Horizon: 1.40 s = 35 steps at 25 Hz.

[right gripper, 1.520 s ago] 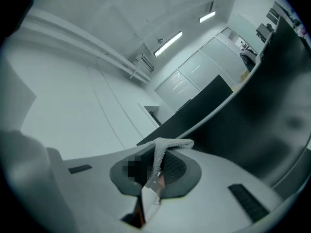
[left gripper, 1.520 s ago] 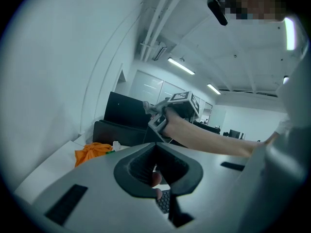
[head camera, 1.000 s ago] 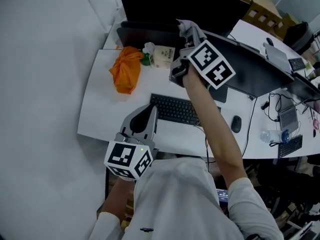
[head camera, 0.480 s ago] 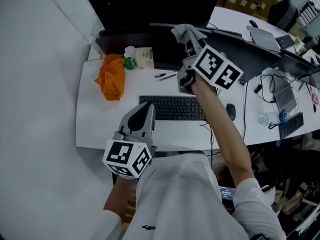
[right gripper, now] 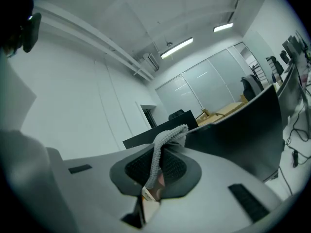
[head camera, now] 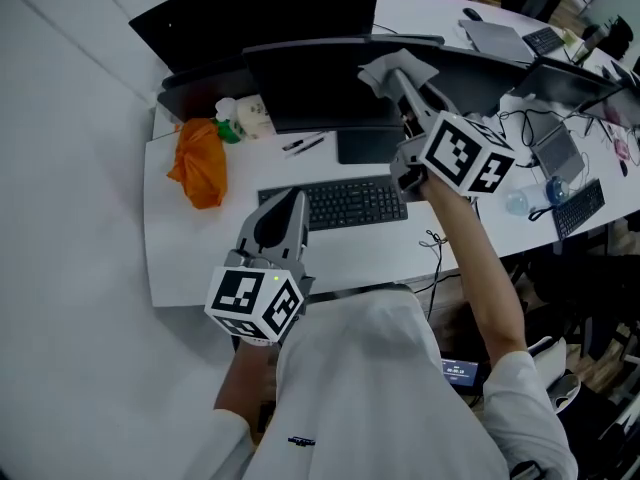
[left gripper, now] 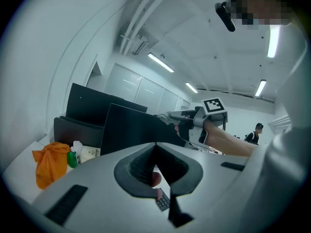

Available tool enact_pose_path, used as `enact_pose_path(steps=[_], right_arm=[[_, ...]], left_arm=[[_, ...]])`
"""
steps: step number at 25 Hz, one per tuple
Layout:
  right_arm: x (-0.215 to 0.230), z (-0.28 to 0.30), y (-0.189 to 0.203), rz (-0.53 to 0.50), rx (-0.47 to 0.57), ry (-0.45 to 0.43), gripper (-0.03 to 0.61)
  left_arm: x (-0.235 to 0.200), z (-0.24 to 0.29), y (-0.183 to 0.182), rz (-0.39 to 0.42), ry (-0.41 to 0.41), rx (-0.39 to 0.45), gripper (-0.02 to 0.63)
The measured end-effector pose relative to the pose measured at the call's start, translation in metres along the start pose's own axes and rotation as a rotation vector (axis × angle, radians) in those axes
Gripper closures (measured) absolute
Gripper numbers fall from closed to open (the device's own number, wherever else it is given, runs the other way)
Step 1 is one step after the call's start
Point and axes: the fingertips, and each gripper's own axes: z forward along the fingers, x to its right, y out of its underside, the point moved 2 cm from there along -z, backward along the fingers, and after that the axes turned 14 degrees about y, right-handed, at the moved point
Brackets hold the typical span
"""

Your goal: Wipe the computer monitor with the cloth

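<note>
The dark computer monitor (head camera: 320, 86) stands at the back of the white desk (head camera: 190, 248). My right gripper (head camera: 403, 86) is raised at the monitor's upper right part and is shut on a grey cloth (head camera: 393, 67). In the right gripper view the cloth (right gripper: 170, 134) sticks up from between the shut jaws, with the monitor (right gripper: 243, 135) just to the right. My left gripper (head camera: 296, 201) hangs low over the desk's front, before the keyboard (head camera: 345, 203), shut with nothing in it. The left gripper view shows the monitor (left gripper: 129, 130) ahead and the right gripper (left gripper: 170, 116) with the cloth at the monitor's right edge.
An orange bag (head camera: 197, 163) and a small green-and-white bottle (head camera: 228, 118) sit at the desk's left, with pens (head camera: 305, 144) near the monitor's stand. More monitors (head camera: 260, 8), a water bottle (head camera: 515, 202) and cables (head camera: 540, 118) crowd the back and right.
The right gripper has carried the cloth rightward across the monitor's upper part. The head view has swung, so the desk shows more squarely. The left gripper has held its place.
</note>
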Motion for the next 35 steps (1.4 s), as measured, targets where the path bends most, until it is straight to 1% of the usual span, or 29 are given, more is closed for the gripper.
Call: enact_pose_path(steps=[7,12,16,18,21,25,30,35], right_arm=[[0.044,-0.061,0.005,-0.206,0.002,0.029,0.555],[0.072,-0.107,0.016,-0.292,0.008,0.074,0.555],[0.091,-0.141,0.016,-0.321,0.049,0.072,0.555],[0.103,-0.159,0.015,-0.332,0.055,0.089,0.555],[0.118,-0.182,0.016,-0.357,0.053,0.120,0.555],[0.130,-0.210,0.024,-0.416,0.037,0.150,0.555],[0.139,-0.223,0.033,-0.477,0.036,0.181,0.555],[0.143,-0.219,0.029,-0.446,0.060,0.179,0.555]], left_arm=[[0.023,0.025,0.002,0.000,0.055,-0.003,0.600],[0.033,0.039,0.006,-0.001,0.084,-0.007,0.600],[0.040,0.046,0.007,0.010,0.095,-0.012,0.600],[0.045,0.050,0.010,0.013,0.102,-0.016,0.600],[0.050,0.055,0.013,0.022,0.112,-0.022,0.600],[0.058,0.060,0.020,0.055,0.113,-0.034,0.600],[0.065,0.065,0.023,0.113,0.095,-0.051,0.600],[0.074,0.076,0.025,0.111,0.099,-0.053,0.600]])
